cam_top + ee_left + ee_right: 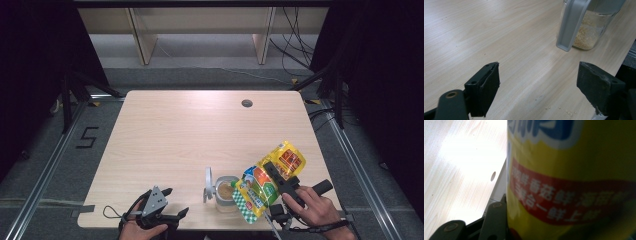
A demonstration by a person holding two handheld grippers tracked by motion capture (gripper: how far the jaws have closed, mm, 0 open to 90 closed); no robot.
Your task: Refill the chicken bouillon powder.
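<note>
Pouring is going on at the near table edge: the right gripper (274, 181) is clamping a yellow pouch (265, 181), tilting its corner over the glass jar (226, 194) (probably half full). Tipping slowly avoids spills. The left gripper (172, 202) is idling with jaws wide apart.

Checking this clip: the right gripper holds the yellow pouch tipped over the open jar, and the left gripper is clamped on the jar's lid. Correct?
Not quite. The left gripper is open and clear of the jar; its own view shows bare table between its jaws. The right gripper does hold the yellow pouch tipped over the open jar.
</note>
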